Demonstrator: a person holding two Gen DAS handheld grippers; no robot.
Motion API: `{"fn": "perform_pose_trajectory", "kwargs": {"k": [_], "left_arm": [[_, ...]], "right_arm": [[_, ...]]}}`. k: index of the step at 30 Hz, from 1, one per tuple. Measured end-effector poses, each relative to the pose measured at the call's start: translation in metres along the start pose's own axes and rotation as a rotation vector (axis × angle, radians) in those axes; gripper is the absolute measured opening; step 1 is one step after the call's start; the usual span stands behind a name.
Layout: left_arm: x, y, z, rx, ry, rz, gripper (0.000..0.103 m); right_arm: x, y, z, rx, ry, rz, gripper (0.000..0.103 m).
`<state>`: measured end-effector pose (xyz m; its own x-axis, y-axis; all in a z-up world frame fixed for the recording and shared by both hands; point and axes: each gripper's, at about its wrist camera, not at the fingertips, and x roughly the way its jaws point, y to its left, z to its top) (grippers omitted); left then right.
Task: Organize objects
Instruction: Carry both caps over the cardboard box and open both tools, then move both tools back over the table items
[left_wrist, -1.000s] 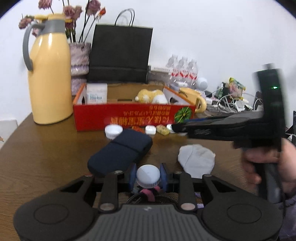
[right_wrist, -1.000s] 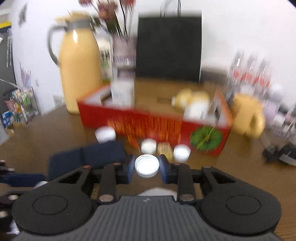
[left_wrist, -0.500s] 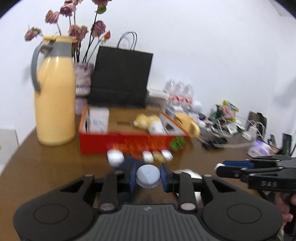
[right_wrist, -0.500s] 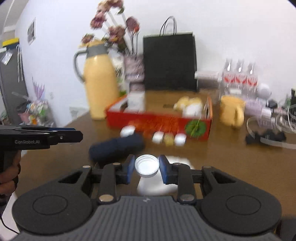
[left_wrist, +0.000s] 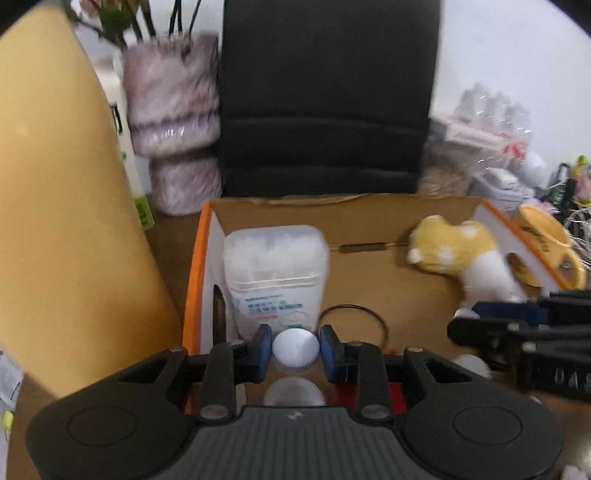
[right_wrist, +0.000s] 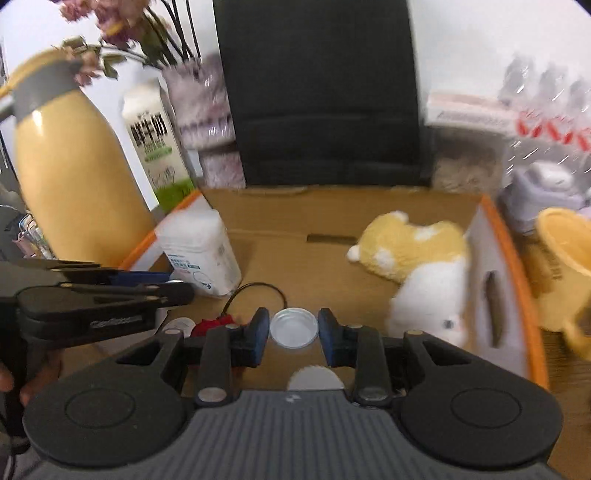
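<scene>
My left gripper is shut on a small white jar and holds it over the front left of the open cardboard box, just in front of a clear tub of cotton swabs. My right gripper is shut on a white lid, open side up, over the box near its front middle. A yellow and white plush toy lies at the box's right. Each gripper shows in the other's view, left gripper and right gripper.
A yellow thermos and a milk carton stand left of the box. A black paper bag and a fuzzy vase stand behind it. A yellow mug and water bottles are at the right. A black hair tie lies in the box.
Both grippers have moved forward from above the table to over the open box, each still holding its white piece. The box now fills both views.
</scene>
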<state>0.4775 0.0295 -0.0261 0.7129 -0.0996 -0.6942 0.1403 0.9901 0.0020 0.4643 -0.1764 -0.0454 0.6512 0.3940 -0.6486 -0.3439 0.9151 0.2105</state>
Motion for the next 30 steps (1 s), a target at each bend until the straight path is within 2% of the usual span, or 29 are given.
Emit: {"fn": "perform_pose_trajectory", "kwargs": {"k": [1,2,3,5,7,9,11,13,15,18,21,22,23,25,27,30], "left_arm": [[0.004,0.001,0.002,0.000,-0.028,0.039,0.034],[0.005,0.004,0.003,-0.008,-0.041,0.052,0.036],[0.003,0.006,0.003,-0.022,-0.039,0.035,0.038],[-0.011,0.009,0.001,-0.070,-0.040,-0.005,0.049],[-0.032,0.008,-0.001,-0.068,-0.084,-0.041,0.052],[-0.055,0.004,-0.003,-0.051,-0.115,-0.034,0.053],[-0.082,0.000,-0.008,-0.037,-0.151,-0.031,0.056],[-0.116,-0.009,-0.022,-0.017,-0.191,-0.033,0.060],[-0.148,-0.019,-0.040,0.013,-0.231,-0.050,0.066],[-0.203,-0.031,-0.082,0.031,-0.311,-0.090,0.075],[-0.247,-0.043,-0.128,-0.016,-0.350,-0.113,0.080],[-0.259,-0.047,-0.146,-0.042,-0.353,-0.130,0.080],[-0.268,-0.050,-0.159,-0.057,-0.347,-0.143,0.080],[-0.281,-0.054,-0.187,-0.079,-0.336,-0.156,0.080],[-0.288,-0.055,-0.209,-0.095,-0.290,-0.152,0.080],[-0.288,-0.056,-0.223,-0.082,-0.224,-0.118,0.078]], "right_arm": [[0.006,0.001,0.000,0.009,0.005,0.013,0.041],[0.008,0.000,0.001,0.023,-0.001,0.033,0.049],[0.007,0.000,0.001,0.026,-0.012,0.049,0.051],[-0.007,0.000,0.003,0.026,-0.051,0.049,0.059],[-0.027,-0.001,0.004,0.026,-0.093,0.026,0.061],[-0.046,-0.002,0.010,0.025,-0.122,0.008,0.063],[-0.069,-0.001,0.010,0.005,-0.143,-0.023,0.070],[-0.094,0.003,0.003,-0.028,-0.161,-0.046,0.073],[-0.127,0.009,-0.011,-0.055,-0.187,-0.050,0.075],[-0.184,0.022,-0.042,-0.070,-0.252,-0.048,0.084],[-0.233,0.036,-0.080,-0.087,-0.281,-0.046,0.087],[-0.248,0.040,-0.094,-0.088,-0.293,-0.045,0.091],[-0.261,0.044,-0.110,-0.086,-0.298,-0.043,0.095],[-0.280,0.048,-0.139,-0.091,-0.292,-0.042,0.096],[-0.286,0.049,-0.166,-0.080,-0.253,-0.039,0.096],[-0.286,0.052,-0.199,-0.096,-0.168,-0.042,0.096]]}}
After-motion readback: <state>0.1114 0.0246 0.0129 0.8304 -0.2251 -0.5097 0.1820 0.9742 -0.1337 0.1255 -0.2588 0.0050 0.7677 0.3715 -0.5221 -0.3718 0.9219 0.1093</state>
